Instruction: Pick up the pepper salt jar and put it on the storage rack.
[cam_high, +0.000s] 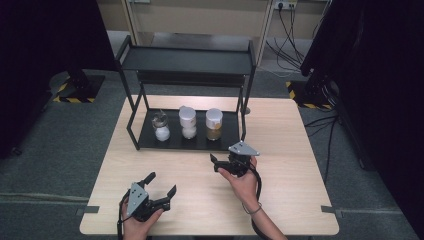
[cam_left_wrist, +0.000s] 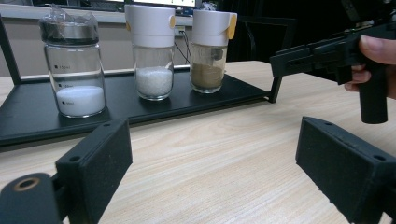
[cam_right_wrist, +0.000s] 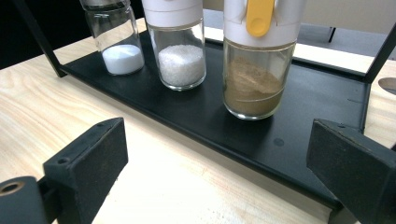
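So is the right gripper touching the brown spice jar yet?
Apart. In the right gripper view, the right gripper is open, with bare shelf before the brown spice jar.

1. Lab or test room: grey carpet floor, black curtains, hazard-taped stand bases.
2. Beyond the right gripper: wall sockets, trailing cables.

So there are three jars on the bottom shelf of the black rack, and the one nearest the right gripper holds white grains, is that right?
Not quite. The jar nearest the right gripper holds brown powder, not white grains; the right gripper view shows it plainly. The white contents are in the middle jar and the far jar. All three do stand on the bottom shelf of the black rack.
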